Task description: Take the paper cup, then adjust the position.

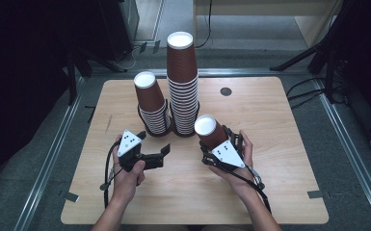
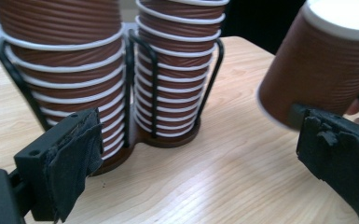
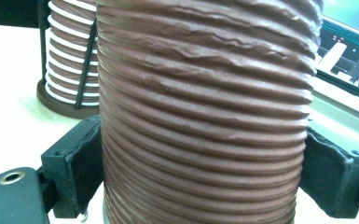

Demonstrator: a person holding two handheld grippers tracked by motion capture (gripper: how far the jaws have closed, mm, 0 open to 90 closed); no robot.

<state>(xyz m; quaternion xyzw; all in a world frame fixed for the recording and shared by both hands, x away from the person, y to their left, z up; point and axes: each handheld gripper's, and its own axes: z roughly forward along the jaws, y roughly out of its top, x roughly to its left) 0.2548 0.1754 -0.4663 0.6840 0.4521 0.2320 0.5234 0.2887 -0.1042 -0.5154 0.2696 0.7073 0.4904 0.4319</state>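
Two cup stacks (image 1: 173, 91) beyond claws

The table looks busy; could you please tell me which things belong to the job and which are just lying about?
Likely part of the job:
- single cup, upside down, clamped in the right gripper
- short stack and tall stack of cups in the wire holder
- left gripper, open, holding nothing

Just lying about:
- dark round disc on the table
- cables on the floor

Both forearms are bare, no sleeves. The left gripper (image 1: 155, 155) and right gripper (image 1: 220, 140) are black, each topped by a grey three-cornered plate with dark dots. Black cables trail toward six o'clock. Jaw pads (image 2: 77, 161) look frayed.
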